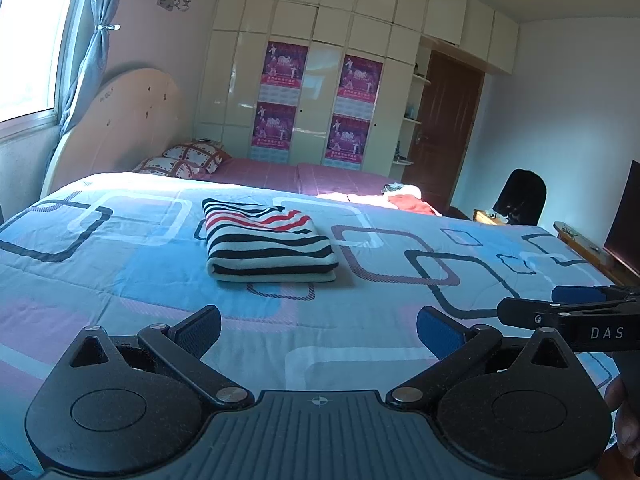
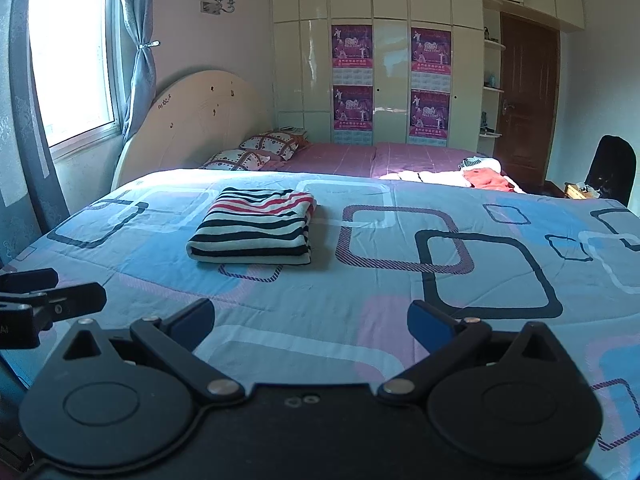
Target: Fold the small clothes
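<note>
A striped garment [image 1: 268,242], white with black and red stripes, lies folded into a neat rectangle on the blue patterned bedspread [image 1: 120,272]; it also shows in the right wrist view [image 2: 254,230]. My left gripper [image 1: 319,330] is open and empty, held above the bedspread well short of the garment. My right gripper [image 2: 311,324] is open and empty too, to the right of the left one. Its side shows at the right edge of the left wrist view [image 1: 576,312]. The left gripper's side shows at the left edge of the right wrist view [image 2: 40,304].
A pile of white and red clothes [image 1: 400,198] lies at the far right of the bed [image 2: 484,178]. Two patterned pillows [image 1: 182,158] lie by the headboard. A dark chair [image 1: 520,198] and a dark screen [image 1: 624,220] stand right of the bed. A wardrobe and door are behind.
</note>
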A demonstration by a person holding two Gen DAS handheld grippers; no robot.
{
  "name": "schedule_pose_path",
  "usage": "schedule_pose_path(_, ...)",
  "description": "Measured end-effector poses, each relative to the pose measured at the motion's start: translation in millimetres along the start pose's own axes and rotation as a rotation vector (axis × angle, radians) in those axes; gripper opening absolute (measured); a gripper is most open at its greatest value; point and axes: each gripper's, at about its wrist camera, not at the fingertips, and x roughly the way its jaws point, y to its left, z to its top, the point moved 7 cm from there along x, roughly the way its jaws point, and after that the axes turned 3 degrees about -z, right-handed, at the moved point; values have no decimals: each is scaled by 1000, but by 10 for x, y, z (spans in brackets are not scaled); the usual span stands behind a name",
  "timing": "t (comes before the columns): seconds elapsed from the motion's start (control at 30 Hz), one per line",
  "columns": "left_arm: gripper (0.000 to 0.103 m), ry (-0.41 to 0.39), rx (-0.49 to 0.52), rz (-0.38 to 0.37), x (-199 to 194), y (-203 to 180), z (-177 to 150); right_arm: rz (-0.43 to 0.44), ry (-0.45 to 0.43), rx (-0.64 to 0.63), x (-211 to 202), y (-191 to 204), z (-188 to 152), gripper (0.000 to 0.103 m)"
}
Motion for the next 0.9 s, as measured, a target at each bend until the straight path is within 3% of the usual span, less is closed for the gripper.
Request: schedule_pose_path(0.9, 103, -3, 10, -17, -23, -47, 14, -10, -4, 7, -52, -7, -9, 103)
